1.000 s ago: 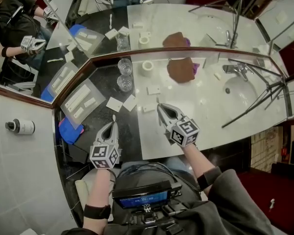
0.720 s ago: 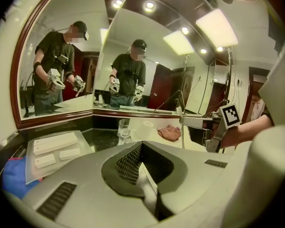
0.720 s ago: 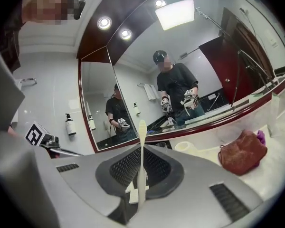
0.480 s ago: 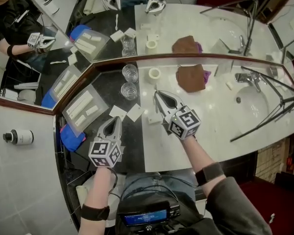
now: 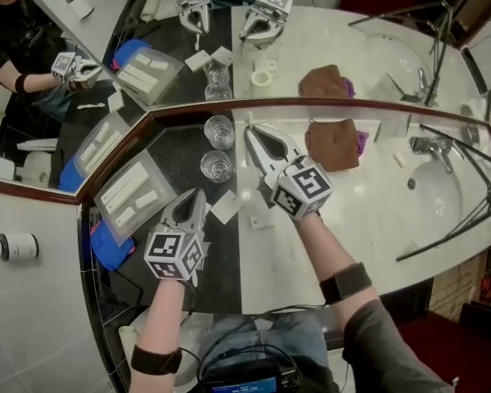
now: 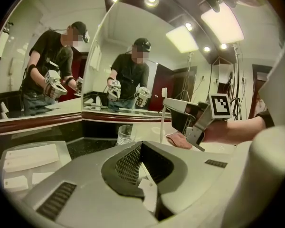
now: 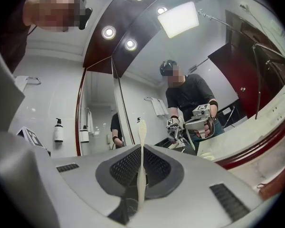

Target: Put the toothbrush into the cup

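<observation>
My right gripper (image 5: 250, 131) is shut on a white toothbrush (image 7: 141, 165), which stands upright between the jaws. In the head view the brush (image 5: 248, 119) pokes up by the mirror frame. Two clear glass cups stand on the dark counter, one (image 5: 219, 131) just left of the right gripper's tips and one (image 5: 216, 166) nearer me. My left gripper (image 5: 198, 193) is shut, low over the dark counter just short of the near cup. A small white scrap (image 6: 147, 194) shows at its jaw line; whether it is held I cannot tell. The left gripper view shows a cup (image 6: 125, 134) and the right gripper (image 6: 180, 113).
A clear tray (image 5: 135, 191) of white packets and a blue cloth (image 5: 106, 244) lie at the left. White sachets (image 5: 227, 207) lie between my grippers. A brown cloth (image 5: 334, 144), a faucet (image 5: 425, 144) and a sink (image 5: 438, 191) are on the right. Tripod legs (image 5: 450, 219) cross the basin.
Both grippers have moved away from me toward the mirror. The right one, still holding the toothbrush, has come up beside the far cup with its tips raised.
</observation>
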A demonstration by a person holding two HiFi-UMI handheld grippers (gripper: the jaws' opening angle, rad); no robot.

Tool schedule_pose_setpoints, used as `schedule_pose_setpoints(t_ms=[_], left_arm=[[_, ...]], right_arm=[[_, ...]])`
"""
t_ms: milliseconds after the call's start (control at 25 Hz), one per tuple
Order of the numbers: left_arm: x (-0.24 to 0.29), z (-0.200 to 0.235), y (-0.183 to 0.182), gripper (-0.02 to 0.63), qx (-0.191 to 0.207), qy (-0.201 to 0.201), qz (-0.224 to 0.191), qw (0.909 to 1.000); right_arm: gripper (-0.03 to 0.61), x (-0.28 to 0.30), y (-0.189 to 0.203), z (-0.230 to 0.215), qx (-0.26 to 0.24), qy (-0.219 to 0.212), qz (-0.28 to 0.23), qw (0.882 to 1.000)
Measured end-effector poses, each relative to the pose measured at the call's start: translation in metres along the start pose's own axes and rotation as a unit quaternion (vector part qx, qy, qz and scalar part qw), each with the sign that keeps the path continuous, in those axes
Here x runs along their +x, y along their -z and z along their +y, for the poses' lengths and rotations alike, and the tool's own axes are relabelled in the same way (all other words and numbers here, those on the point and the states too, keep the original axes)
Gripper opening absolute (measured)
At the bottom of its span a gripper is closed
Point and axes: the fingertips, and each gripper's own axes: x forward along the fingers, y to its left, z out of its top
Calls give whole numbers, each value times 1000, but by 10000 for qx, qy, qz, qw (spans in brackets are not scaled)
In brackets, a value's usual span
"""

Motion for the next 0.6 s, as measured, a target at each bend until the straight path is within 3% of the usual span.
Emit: schedule_pose_setpoints(t_ms=[600], left_arm=[[27,15,10,2,-75,50,-197,9998]], right_arm=[[34,85,6,-14,-132,-120,-429,9989]])
